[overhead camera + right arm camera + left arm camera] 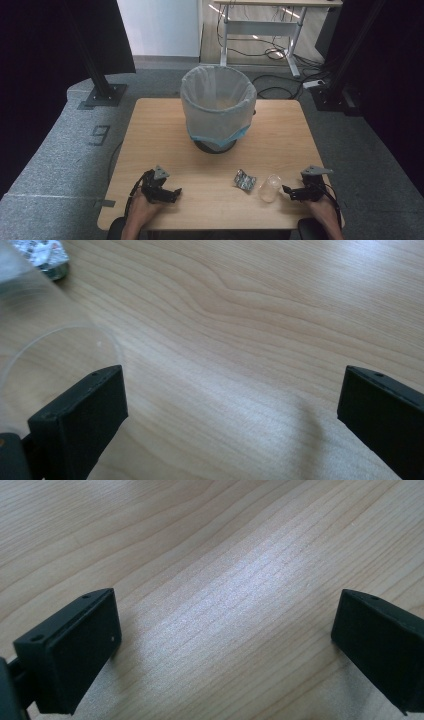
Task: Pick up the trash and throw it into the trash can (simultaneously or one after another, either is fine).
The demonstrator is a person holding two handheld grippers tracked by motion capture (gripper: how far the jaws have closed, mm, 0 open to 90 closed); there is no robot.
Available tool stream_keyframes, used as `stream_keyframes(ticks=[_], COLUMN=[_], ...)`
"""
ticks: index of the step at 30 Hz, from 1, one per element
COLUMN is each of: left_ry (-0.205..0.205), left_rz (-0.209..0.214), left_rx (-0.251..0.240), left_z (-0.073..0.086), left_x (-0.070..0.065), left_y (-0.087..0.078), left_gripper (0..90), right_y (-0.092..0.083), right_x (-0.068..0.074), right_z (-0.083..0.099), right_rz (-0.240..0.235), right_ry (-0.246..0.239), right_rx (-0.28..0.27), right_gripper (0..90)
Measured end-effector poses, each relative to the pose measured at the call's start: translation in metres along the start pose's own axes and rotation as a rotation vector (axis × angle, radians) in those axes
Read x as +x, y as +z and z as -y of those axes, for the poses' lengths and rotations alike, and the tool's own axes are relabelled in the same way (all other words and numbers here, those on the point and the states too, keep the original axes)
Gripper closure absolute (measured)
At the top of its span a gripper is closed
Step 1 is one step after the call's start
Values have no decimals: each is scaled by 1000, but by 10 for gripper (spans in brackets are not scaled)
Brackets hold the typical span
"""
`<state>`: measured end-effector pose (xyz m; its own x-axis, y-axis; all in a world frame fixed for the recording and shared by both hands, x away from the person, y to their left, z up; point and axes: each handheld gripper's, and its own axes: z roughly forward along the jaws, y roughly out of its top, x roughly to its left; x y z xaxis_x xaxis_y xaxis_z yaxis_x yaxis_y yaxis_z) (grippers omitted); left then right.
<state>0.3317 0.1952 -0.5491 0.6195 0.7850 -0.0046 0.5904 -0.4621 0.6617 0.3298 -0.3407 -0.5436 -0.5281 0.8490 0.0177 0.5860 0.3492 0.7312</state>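
My grippers, left (176, 192) and right (286, 190), rest spread and empty; cup (270, 188) and wrapper (245, 179) remain outside the bin (218, 106).

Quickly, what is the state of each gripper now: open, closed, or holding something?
Left gripper: open, holding nothing, above bare table.
Right gripper: open, holding nothing; the clear plastic cup lies beside one jaw.

Lighting in the high view is even on the wooden table (165, 130), soft overall; far left and far right fall into near-black. The bin liner (218, 102) glows pale. Resolution is low, edges soft. In the left gripper view a broad sheen crosses the grain; jaws cast faint shadows. In the right gripper view the clear plastic cup (35, 330) is blurred.
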Motion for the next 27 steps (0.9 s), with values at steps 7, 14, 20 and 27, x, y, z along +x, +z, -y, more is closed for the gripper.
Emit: stream_keyframes(ticks=[7,14,20,27], left_ry=[-1,-8,-11,-14], left_rz=[-2,-7,-9,-12], left_rx=[0,-1,-1,-2], left_z=[0,0,0,-1], left_x=[0,-1,-1,-2], left_y=[0,0,0,1], left_gripper=[0,0,0,0], right_y=[-13,-25,-25,-12], right_x=[8,23,38,52], right_z=[4,6,4,-4], right_rz=[-25,-75,-113,-126], right_ry=[-28,-59,-87,-135], right_rx=[-14,-27,-20,-9], right_gripper=[0,0,0,0])
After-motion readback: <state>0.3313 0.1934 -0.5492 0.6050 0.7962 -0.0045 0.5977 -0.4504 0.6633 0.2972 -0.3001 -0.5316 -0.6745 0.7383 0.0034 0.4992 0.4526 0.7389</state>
